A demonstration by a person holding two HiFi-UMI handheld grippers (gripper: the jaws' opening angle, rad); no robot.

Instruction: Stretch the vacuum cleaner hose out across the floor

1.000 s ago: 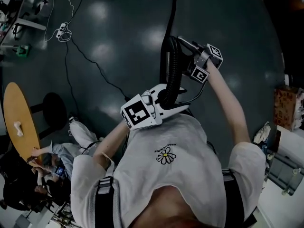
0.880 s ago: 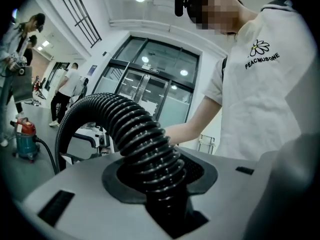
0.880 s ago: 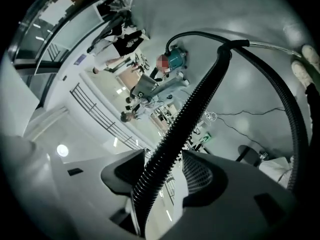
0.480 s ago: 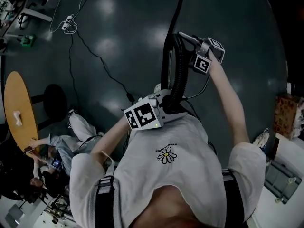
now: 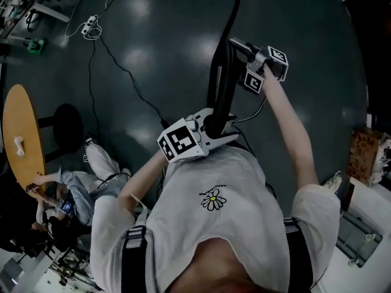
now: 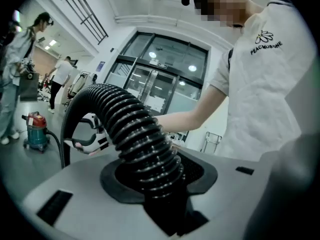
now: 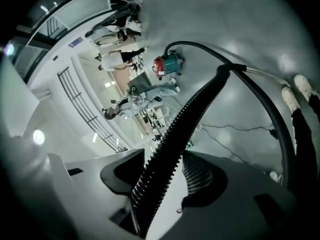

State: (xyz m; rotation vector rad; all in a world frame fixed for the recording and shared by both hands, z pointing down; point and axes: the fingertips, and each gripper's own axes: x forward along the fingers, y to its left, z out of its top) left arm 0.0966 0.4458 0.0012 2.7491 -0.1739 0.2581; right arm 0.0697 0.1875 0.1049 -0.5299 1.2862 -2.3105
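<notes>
Item: ribbed black vacuum hose [image 5: 223, 87], held off the floor [image 5: 153, 35] in front of your chest, between your two hands and not laid out flat. Your left tongs [image 5: 219, 130], close to your white shirt [image 5: 213, 199], are clamped on the hose. In the left gripper view the ribbed tube sits squeezed between the two pads and arches up and away to the left. Your right tongs [image 5: 239, 46], at the end of your outstretched arm, are closed around a further part of the same hose. In the right gripper view it runs up between the pads to a bend with a smooth cuff. From the left tongs the hose climbs to the right tongs, folds over there and hangs back down beside itself. A thinner black line carries on across the floor toward the top edge of the head view. Vacuum cleaner [image 7: 168, 64]: red and teal, standing on the floor well away from you. Also present: a power strip [image 5: 91, 26] with a cable trailing over the floor, an oval wooden table [image 5: 21, 145], a black stool [image 5: 70, 130] beside it, a seated person [image 5: 67, 188] at lower left, and a cardboard box [image 5: 366, 148] at the right edge.
</notes>
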